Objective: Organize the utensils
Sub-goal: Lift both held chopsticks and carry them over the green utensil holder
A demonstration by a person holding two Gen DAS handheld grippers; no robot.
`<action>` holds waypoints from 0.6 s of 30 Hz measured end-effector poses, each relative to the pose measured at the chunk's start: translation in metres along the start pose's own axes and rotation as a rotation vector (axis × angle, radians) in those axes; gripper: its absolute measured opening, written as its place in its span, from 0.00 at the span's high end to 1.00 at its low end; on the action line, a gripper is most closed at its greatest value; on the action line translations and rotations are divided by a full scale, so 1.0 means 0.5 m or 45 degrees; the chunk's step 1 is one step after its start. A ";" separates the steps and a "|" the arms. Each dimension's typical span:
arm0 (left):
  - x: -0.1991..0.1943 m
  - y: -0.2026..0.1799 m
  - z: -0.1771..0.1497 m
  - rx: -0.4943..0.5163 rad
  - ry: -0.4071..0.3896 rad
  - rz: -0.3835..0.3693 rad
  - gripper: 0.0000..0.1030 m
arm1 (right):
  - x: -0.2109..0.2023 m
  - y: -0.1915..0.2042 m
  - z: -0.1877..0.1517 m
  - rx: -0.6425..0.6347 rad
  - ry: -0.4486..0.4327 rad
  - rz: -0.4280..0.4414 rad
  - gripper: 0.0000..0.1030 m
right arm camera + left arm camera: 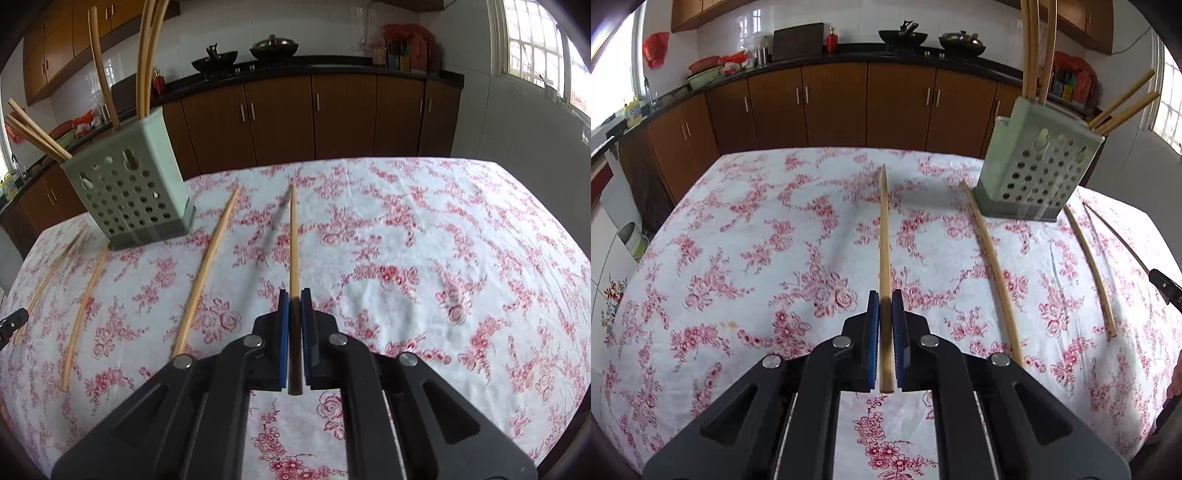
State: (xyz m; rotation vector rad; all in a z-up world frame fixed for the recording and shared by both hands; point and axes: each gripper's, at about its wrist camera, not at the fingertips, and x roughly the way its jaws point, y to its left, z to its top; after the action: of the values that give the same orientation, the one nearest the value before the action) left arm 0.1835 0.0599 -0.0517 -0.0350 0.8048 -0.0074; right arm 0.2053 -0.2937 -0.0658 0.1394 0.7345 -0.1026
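In the left wrist view my left gripper point(885, 299) is shut on a bamboo chopstick point(884, 240), which points forward over the floral tablecloth point(757, 258). My right gripper point(294, 297) is likewise shut on a chopstick point(294, 240), held above the cloth and casting a shadow to its left. A pale green perforated utensil holder point(1038, 173) point(129, 192) stands on the table with several chopsticks upright in it. Two loose chopsticks point(991, 266) point(1091, 273) lie between the grippers; in the right wrist view these loose chopsticks point(207, 273) point(85, 317) lie left of my gripper.
Brown kitchen cabinets point(834, 107) and a dark counter with woks point(903, 37) run behind the table. The table's far edge point(369, 160) is close behind the holder. Each gripper's tip shows at the other view's edge: the right gripper's tip point(1165, 290), the left gripper's tip point(13, 323).
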 end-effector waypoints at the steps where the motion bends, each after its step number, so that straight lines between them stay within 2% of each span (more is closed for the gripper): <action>1: -0.013 0.003 0.009 -0.002 -0.024 -0.004 0.93 | -0.013 -0.001 0.008 0.001 -0.027 0.001 0.93; 9: -0.099 0.030 0.084 -0.075 -0.190 -0.064 0.93 | -0.083 -0.007 0.063 0.022 -0.188 0.013 0.93; 18: -0.157 0.041 0.129 -0.117 -0.329 -0.098 0.93 | -0.128 -0.013 0.106 0.032 -0.307 0.020 0.93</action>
State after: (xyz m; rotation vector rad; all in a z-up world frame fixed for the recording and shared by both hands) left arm 0.1752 0.0839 0.0489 -0.1508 0.5442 -0.0383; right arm 0.1923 -0.3061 0.0156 0.1537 0.4916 -0.1113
